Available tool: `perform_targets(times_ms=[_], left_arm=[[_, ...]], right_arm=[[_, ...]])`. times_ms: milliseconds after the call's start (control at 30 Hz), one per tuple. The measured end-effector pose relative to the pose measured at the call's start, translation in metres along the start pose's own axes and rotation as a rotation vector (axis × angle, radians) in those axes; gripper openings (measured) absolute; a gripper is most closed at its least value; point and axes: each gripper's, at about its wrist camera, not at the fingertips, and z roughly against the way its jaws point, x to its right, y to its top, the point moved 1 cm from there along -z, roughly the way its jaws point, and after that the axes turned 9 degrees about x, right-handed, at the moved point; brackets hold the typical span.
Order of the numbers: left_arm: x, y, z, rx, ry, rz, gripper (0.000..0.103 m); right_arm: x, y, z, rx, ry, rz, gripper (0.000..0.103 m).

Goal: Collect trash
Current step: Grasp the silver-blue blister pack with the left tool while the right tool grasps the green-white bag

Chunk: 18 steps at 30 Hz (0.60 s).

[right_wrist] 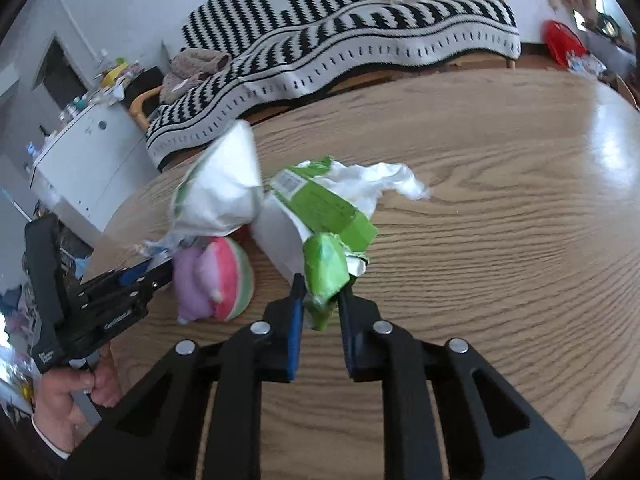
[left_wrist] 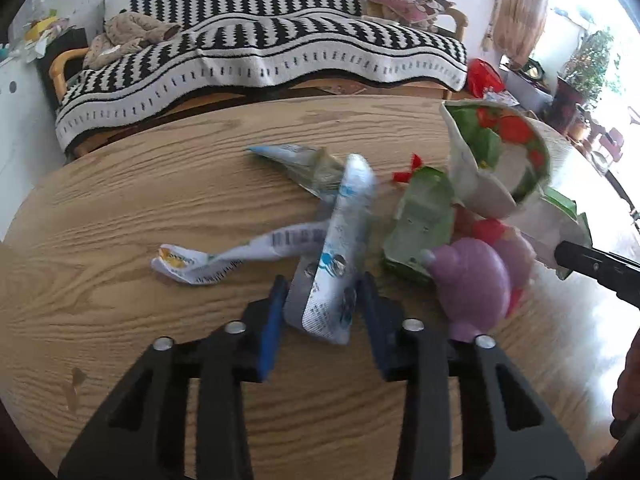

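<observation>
My left gripper (left_wrist: 323,285) is shut on a white and blue wrapper (left_wrist: 342,240) and holds it above the wooden table (left_wrist: 160,208). A twisted white wrapper (left_wrist: 224,258) and a clear blue-tipped wrapper (left_wrist: 304,162) lie beyond it. My right gripper (right_wrist: 322,286) is shut on a crumpled green wrapper (right_wrist: 325,266). Behind it lie a green and white package (right_wrist: 320,204), a white bag (right_wrist: 224,188) and crumpled white paper (right_wrist: 384,180). The left gripper also shows in the right wrist view (right_wrist: 132,280).
A purple and pink plush toy (left_wrist: 476,280) (right_wrist: 216,280) sits between the two grippers. A torn carton with red and green print (left_wrist: 500,152) stands at the right. A sofa with a striped black and white blanket (left_wrist: 260,48) lies beyond the table's far edge.
</observation>
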Motion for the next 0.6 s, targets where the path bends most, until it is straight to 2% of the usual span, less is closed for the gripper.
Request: perform_targets(times_ms=[167,300,433,600], left_arm=[[0.008,0.000,0.031,0.021,-0.035,0.000,0.032],[0.017,-0.002,0.057,0.038,-0.020,-0.025,0.032],[0.020,-0.004,0.082,0.049,0.001,-0.017,0.032],[0.030,0.003,0.114,0.106,-0.001,0.015,0.032]], right_arm=[[-0.010,-0.003,0.031,0.027,-0.006,0.037,0.016],[-0.012,-0.009,0.062,0.043,-0.028,0.058,0.016],[-0.005,-0.017,0.101,0.075,-0.053,0.056,0.016],[0.017,-0.028,0.155,0.125,-0.087,0.039,0.016]])
